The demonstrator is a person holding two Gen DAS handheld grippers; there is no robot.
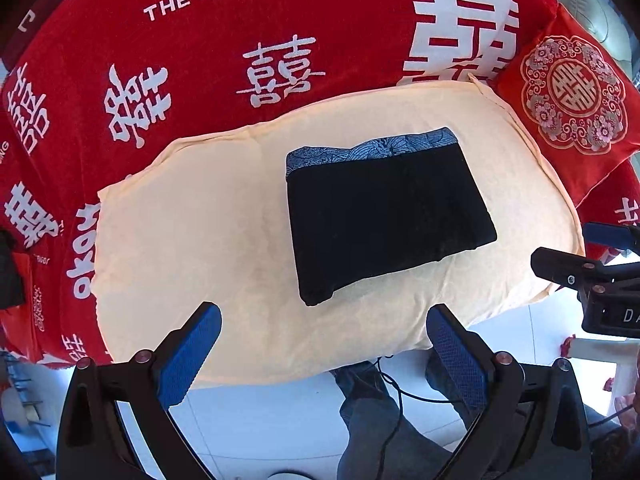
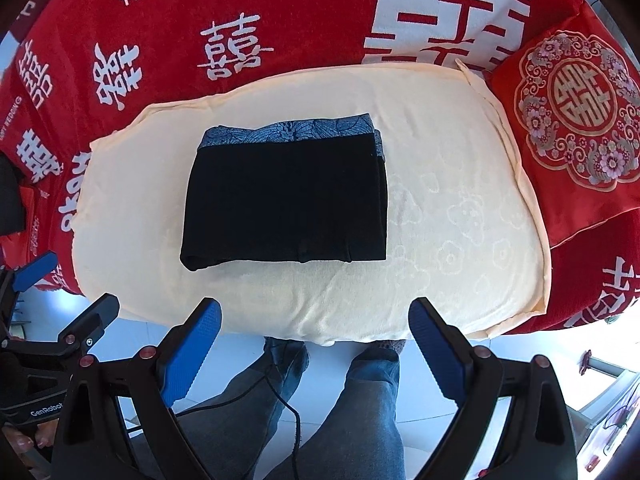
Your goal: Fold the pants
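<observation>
At 12 o'clock from both tongs, the folded black pants (image 2: 286, 200) lie on the cream cushion (image 2: 460, 220), long axis 9-to-3, well apart from left tongs (image 1: 322, 344) and right tongs (image 2: 314, 340), both wide open, empty.

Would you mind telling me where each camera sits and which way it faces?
Left wrist: behind the open left gripper, looking down at the folded pants on the cream cushion; the right gripper and jeans-clad legs show.
Right wrist: behind the open right gripper, same downward aim; the left gripper shows.
Shared: pants, cushion, red blanket, legs.
</observation>
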